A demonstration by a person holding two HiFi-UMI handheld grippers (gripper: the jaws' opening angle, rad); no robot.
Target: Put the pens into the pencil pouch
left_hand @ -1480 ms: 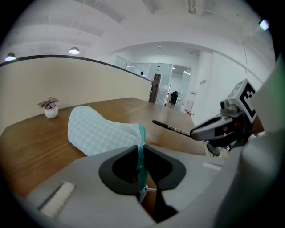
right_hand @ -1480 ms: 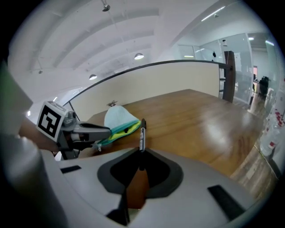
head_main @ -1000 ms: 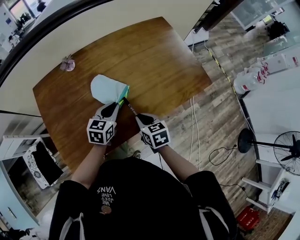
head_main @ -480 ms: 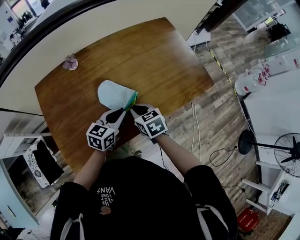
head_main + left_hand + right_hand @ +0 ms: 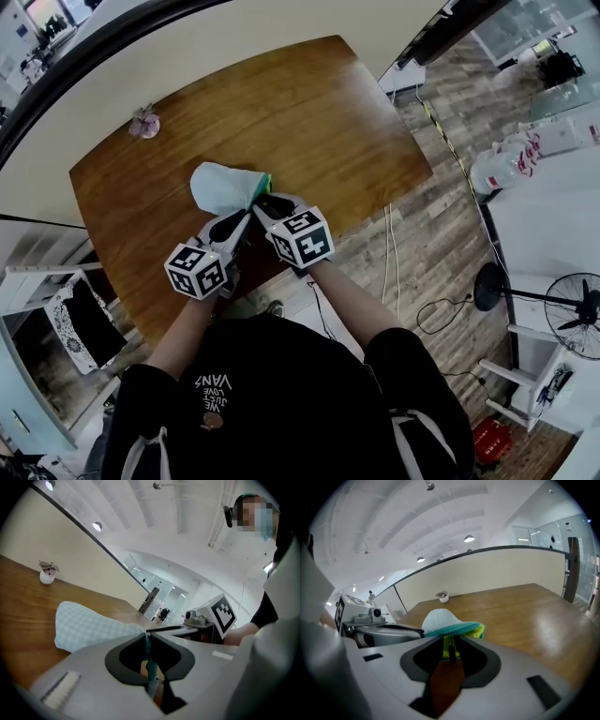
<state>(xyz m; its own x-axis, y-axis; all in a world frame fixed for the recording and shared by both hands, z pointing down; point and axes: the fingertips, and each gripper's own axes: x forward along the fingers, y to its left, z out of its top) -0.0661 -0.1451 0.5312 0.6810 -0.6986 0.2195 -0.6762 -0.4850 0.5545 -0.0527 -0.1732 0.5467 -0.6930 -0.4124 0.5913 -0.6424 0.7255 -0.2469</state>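
A pale blue checked pencil pouch (image 5: 222, 187) with a teal rim and yellow-green lining lies on the brown wooden table (image 5: 309, 122). My left gripper (image 5: 246, 214) is shut on the teal rim and holds the pouch (image 5: 89, 625) mouth raised. My right gripper (image 5: 265, 202) sits right at that mouth, close beside the left one. Its jaws have just been opening. The thin dark end of a pen (image 5: 451, 652) shows between them against the yellow lining of the pouch (image 5: 440, 620), with a gap on either side. The rest of the pen is hidden.
A small white pot with a dried plant (image 5: 143, 123) stands near the table's far left edge. The table's near edge runs just under both grippers. Cables (image 5: 389, 244) lie on the wooden floor to the right, and a fan (image 5: 572, 305) stands further right.
My right gripper has moved left up to the pouch mouth. The pen that stuck out between the grippers no longer shows in the head view. My left gripper has lifted the rim slightly.
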